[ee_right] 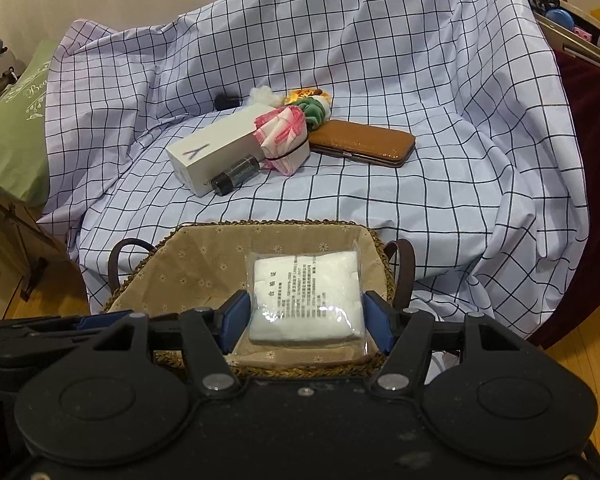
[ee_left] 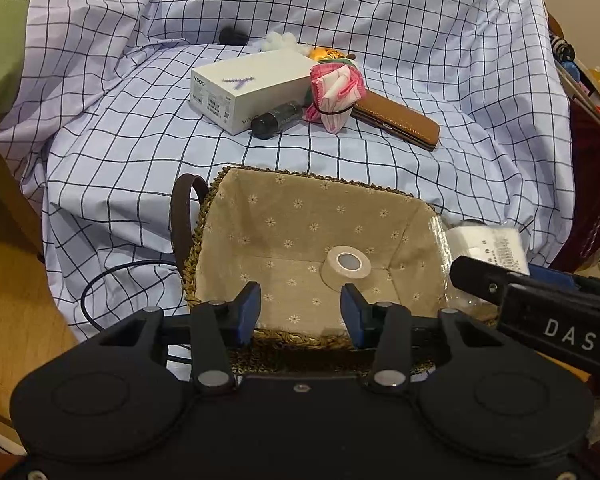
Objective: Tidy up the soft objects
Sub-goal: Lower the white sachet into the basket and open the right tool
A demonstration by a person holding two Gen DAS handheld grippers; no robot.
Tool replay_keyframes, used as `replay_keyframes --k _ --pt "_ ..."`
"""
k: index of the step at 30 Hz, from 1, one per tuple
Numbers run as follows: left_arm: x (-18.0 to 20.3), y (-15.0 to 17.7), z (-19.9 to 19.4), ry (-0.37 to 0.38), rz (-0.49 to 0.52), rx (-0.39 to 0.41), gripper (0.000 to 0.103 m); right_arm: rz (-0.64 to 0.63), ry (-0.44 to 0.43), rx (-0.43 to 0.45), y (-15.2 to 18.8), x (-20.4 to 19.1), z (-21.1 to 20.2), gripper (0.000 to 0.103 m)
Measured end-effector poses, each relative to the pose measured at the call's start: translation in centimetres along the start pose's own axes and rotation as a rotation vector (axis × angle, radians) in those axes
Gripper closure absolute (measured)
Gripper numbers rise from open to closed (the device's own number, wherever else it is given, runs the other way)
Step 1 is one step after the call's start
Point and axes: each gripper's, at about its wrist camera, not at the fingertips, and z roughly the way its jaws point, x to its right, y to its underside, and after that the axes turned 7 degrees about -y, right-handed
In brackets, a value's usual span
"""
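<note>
Both wrist views close above basket [ee_left: 204, 216], facing checked cloth [ee_right: 420, 80]

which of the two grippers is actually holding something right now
The right gripper: its blue pads clamp the white cotton packet over the basket. The left gripper is open and empty.

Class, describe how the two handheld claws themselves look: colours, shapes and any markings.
Both the left claw and the right claw have matte black bodies with round raised discs, silver pivot bolts and blue pads. White letters "DAS" mark the right claw's side in the left view.
</note>
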Motion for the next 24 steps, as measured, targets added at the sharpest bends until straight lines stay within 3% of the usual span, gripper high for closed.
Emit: replay_keyframes --k 24 --pt "0.02 0.10 0.54 -0.016 0.026 -0.006 0.058 0.002 0.004 0.001 0.09 0.17 -0.20 0.039"
